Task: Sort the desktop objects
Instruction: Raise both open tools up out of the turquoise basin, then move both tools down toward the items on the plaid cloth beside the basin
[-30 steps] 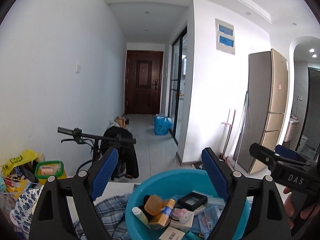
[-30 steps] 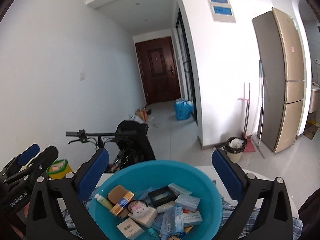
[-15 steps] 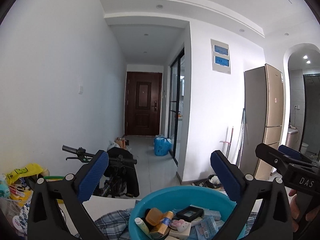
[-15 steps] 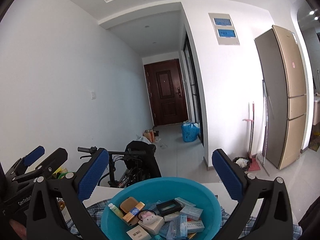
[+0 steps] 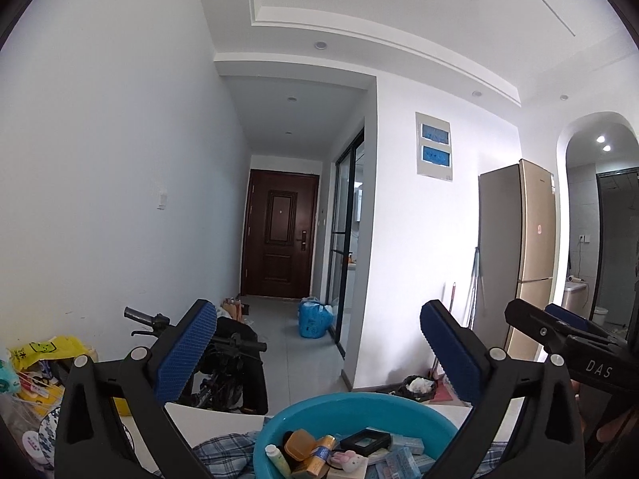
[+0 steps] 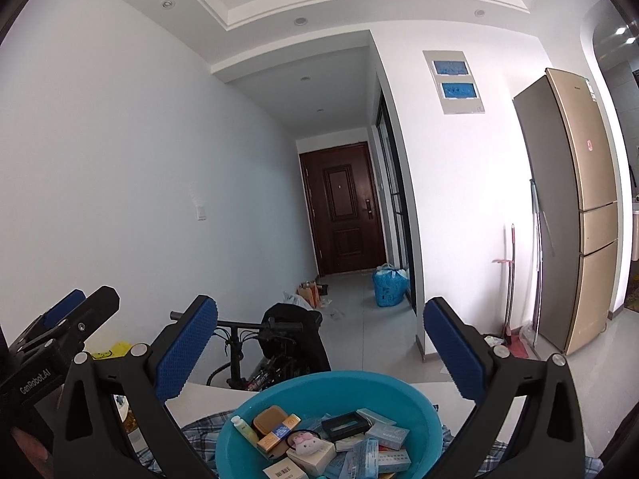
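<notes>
Right, both grippers are up and level, pointing down the hallway over the basin [image 6: 323,395]. The left gripper [image 5: 315,353] has its jaws spread wide, nothing between the blue pads [image 5: 181,353], and the basin's far rim [image 5: 355,405] sits low between its fingers. The right gripper [image 6: 319,349] is the same story: jaws wide apart, nothing held, raised above the basin and aimed past it. Each one shows at the edge of the other's view, so they're side by side, apart, the left gripper to the left of the basin and the right to its right.

The basin stands on a checked cloth [image 6: 201,425] on the white table [image 6: 199,397], and it's full. Near its left wall lies a small bottle [image 6: 244,429], beside it a tan compact [image 6: 271,419] and an orange box [image 6: 278,433]. A black tray [image 6: 345,423] sits near the middle, a pink toy [image 6: 305,443] just in front, with pale blue packets [image 6: 387,433] toward the right wall. Beyond the basin stands a bike [image 6: 275,343].
</notes>
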The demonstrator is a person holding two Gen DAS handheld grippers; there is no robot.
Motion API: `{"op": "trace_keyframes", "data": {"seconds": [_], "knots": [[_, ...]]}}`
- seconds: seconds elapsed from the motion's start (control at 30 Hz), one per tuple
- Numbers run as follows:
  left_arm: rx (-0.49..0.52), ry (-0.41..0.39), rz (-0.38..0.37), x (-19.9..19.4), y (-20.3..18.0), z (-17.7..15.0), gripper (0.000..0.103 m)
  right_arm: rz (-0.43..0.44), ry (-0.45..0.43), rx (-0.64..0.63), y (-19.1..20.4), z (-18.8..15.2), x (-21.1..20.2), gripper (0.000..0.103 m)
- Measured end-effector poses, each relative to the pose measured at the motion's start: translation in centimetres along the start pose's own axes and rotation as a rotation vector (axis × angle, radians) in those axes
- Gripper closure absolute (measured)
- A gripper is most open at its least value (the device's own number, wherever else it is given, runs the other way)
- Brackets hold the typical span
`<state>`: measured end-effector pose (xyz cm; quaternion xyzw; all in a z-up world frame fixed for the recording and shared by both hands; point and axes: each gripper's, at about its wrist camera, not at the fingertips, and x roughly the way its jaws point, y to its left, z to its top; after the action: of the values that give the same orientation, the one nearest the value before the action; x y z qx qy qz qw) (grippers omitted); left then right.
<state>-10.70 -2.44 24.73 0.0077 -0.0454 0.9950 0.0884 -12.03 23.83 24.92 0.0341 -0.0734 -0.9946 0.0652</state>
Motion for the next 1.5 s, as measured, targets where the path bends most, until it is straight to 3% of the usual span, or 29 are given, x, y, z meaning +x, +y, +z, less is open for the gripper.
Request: {"op": "trace_keyframes", "data": {"seconds": [0.2, 0.7, 0.83, 1.2, 1.37, 1.5], "knots": [[0.053, -0.021, 0.056, -0.8, -0.8, -0.2, 0.000, -0.019, -0.030, -0.021, 0.7, -0.1, -0.9, 0.000], [0.048, -0.032, 0.104, -1.8, -0.2, -0.6, 0.000, -0.072, -0.079, -0.038, 0.2, -0.2, -2.7, 0.000], [0.057, 0.021, 0.102, -1.6, 0.0, -1.0, 0.000, -0.104, -0.049, -0.070, 0.3, -0.6, -2.9, 0.000], [0.090, 0.114, 0.089, -3.1, -1.3, -2.1, 0.000, -0.087, 0.048, -0.153, 2.0, -1.3, -3.5, 0.000], [0.067, 0.220, 0.043, -2.2, -1.3, -3.5, 0.000, -0.081, 0.108, -0.152, 2.2, -2.6, -3.7, 0.000], [0.090, 0.278, 0.057, -1.6, -1.6, -5.4, 0.000, -0.089, 0.170, -0.135, 1.8, -4.1, -3.4, 0.000]]}}
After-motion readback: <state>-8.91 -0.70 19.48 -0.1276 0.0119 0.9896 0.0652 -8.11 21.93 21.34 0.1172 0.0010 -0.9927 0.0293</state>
